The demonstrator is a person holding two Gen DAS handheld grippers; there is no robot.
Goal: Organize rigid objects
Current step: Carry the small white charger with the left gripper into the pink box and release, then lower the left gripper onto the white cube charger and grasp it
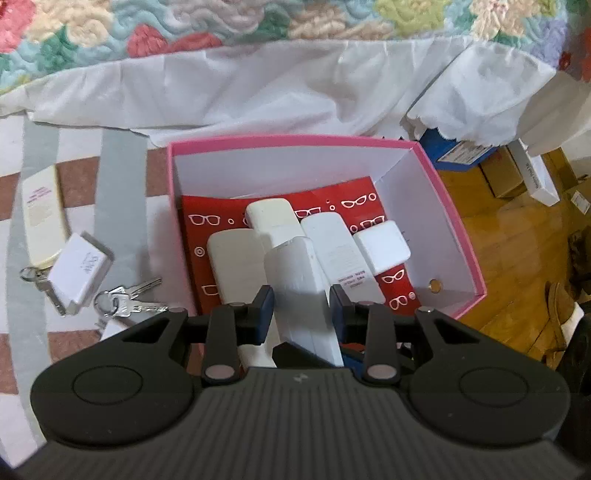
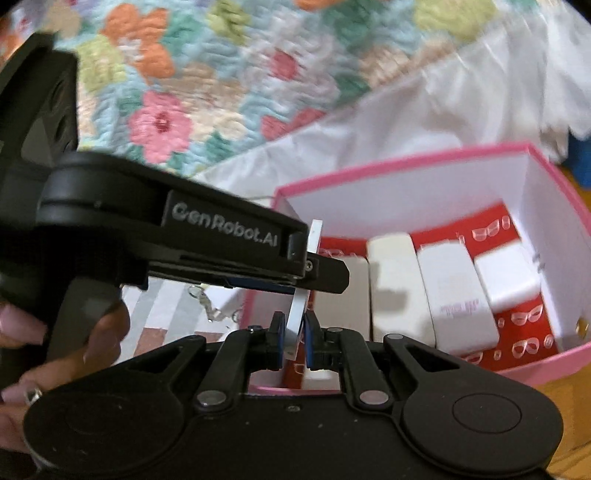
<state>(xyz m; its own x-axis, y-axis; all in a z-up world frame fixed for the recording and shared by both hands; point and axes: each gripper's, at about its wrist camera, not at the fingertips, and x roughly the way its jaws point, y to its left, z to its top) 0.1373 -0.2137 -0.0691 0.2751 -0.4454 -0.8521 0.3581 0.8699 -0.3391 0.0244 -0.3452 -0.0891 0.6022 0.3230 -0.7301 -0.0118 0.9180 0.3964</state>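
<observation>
A pink box with white walls and a red eyeglass-print sheet holds several white rectangular cases. My left gripper is shut on a white rectangular case and holds it over the box's near edge. In the right wrist view the same white case stands edge-on between my right gripper's blue pads, which are shut on its lower end. The left gripper's body crosses that view above, holding the case's upper part. The pink box lies just beyond.
On the striped cloth left of the box lie a cream case, a small white box and keys on rings. A floral quilt and white sheet lie behind. Wooden floor with cardboard boxes is at right.
</observation>
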